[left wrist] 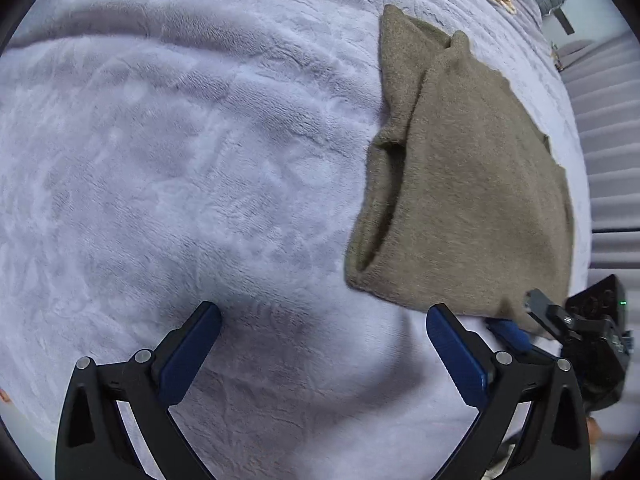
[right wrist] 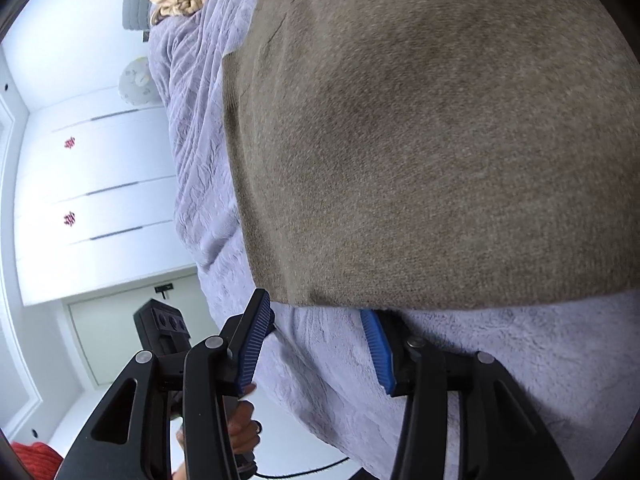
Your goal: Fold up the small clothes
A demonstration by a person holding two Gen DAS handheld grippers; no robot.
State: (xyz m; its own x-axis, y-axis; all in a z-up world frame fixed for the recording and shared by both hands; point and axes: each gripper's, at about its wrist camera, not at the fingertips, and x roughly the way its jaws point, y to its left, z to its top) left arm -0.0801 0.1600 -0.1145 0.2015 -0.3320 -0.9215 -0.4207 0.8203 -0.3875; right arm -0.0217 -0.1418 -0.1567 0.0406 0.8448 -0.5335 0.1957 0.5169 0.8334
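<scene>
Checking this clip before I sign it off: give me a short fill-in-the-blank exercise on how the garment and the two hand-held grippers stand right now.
1. The brown garment lies on a ____ fleece blanket.
2. The left hand-held gripper has its jaws wide ____, with only blanket between them.
3. The right hand-held gripper is at the garment's ____ edge, its jaws opening.

Missing words: lavender; open; near

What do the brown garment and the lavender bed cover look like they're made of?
The brown garment looks like a soft matte knit, perhaps wool or fleece: fine fuzzy nap, thick rolled edges. The lavender bed cover looks like plush fleece: its pile shows brushed, slightly shiny swirls.
</scene>
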